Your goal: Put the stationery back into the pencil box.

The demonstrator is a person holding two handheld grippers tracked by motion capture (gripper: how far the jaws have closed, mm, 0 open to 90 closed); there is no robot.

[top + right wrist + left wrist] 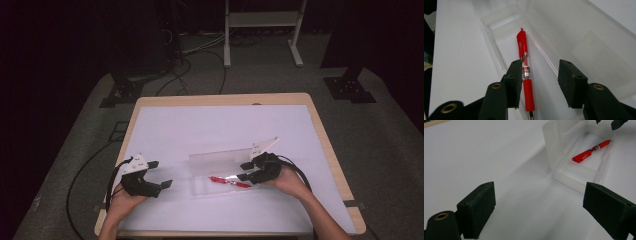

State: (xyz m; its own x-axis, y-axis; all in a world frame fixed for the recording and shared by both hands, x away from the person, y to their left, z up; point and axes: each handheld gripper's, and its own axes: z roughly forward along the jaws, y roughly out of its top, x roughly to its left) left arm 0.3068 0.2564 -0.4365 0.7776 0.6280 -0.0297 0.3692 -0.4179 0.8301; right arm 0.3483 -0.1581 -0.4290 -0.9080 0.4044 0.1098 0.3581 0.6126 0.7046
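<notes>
So the red pen (230,181) lies flat in the bottom of the clear plastic case (200,186), which sits open on the worktop (210,125) a bit right of the middle and closer to the near edge, lid standing up along its far side. The right gripper (539,82) hangs just over the case's right end with its fingers (571,80) spread fairly wide. In the right gripper view one finger sits right beside the pen's barrel and the other is off over the far tray wall, so the pen isn't pinched.

The left gripper (155,175) rests near the near-left corner of the worktop, fingers (477,207) wide apart with nothing between them, well apart from the case.

Judging from this, the step in hand looks like the right gripper working the pen at the case, either grabbing it or having just dropped it in. If it's a grab, it'd go better with the fingers centred across the barrel near the grip section, not lopsided like now. Also the tray is light and see-through, so it'll probably skid; the left gripper could steady the left end. Keep clear of the upright lid so it doesn't flop shut.
</notes>
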